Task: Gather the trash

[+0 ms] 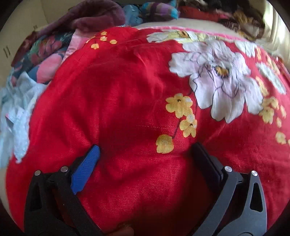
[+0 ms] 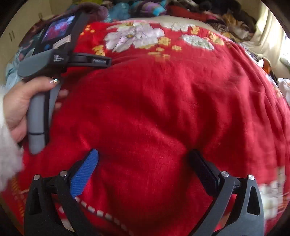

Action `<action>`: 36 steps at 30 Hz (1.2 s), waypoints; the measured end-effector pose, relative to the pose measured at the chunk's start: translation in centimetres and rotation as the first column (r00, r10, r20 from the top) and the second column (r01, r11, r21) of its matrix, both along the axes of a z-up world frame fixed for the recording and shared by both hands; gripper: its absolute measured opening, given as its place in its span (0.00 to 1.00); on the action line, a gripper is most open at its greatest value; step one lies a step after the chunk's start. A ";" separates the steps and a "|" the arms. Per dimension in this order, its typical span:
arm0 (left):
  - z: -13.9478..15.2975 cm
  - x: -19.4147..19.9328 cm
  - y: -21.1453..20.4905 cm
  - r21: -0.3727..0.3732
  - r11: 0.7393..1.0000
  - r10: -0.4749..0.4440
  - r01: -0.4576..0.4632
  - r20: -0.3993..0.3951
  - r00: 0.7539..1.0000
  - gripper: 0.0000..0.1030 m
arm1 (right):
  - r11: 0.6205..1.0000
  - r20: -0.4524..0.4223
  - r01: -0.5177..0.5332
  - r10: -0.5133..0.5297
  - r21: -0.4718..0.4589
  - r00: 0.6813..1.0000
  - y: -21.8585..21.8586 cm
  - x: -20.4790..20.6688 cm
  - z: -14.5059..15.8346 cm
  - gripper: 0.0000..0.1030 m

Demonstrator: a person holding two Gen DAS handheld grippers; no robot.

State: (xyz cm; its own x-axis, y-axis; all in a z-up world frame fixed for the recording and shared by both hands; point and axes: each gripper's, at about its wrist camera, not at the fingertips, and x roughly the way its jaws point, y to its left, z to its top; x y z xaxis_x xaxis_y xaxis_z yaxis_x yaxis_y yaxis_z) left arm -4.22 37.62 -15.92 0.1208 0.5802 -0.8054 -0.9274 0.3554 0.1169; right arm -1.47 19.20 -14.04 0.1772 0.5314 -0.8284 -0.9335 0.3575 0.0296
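Both your left gripper and right gripper stand wide apart, holding nothing, pressed close over the red flower-printed blanket. No trash shows clearly; lift both back and scan the pale blue crumpled paper at the blanket's left edge.

A red floral blanket, printed with large white blossoms and small yellow flowers, covers a bed and fills most of both views. Behind it lies a heap of mixed clothing in maroon, blue and purple, with a dark floral fabric and pale blue cloth at the left. A cream wall bounds the right side, where daylight enters. Cream cabinet doors stand at the far left.
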 end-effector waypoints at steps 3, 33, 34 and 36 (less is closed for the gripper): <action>0.2 -0.3 -0.1 -0.007 1.000 0.001 -0.001 0.010 1.000 0.91 | 0.994 0.013 -0.013 0.012 0.107 1.000 -0.7 0.0 0.0 0.95; 0.0 -0.1 0.3 -0.009 1.000 0.001 -0.001 0.007 1.000 0.91 | 0.994 -0.002 -0.011 0.011 0.113 1.000 -0.9 0.3 0.0 0.95; 0.0 -0.1 0.3 -0.009 1.000 0.001 -0.001 0.007 1.000 0.91 | 0.994 -0.001 -0.011 0.011 0.113 1.000 -0.9 0.3 0.0 0.95; 0.0 -0.1 0.3 -0.009 1.000 0.001 -0.001 0.007 1.000 0.91 | 0.994 -0.003 -0.010 0.011 0.113 1.000 -0.9 0.3 0.0 0.95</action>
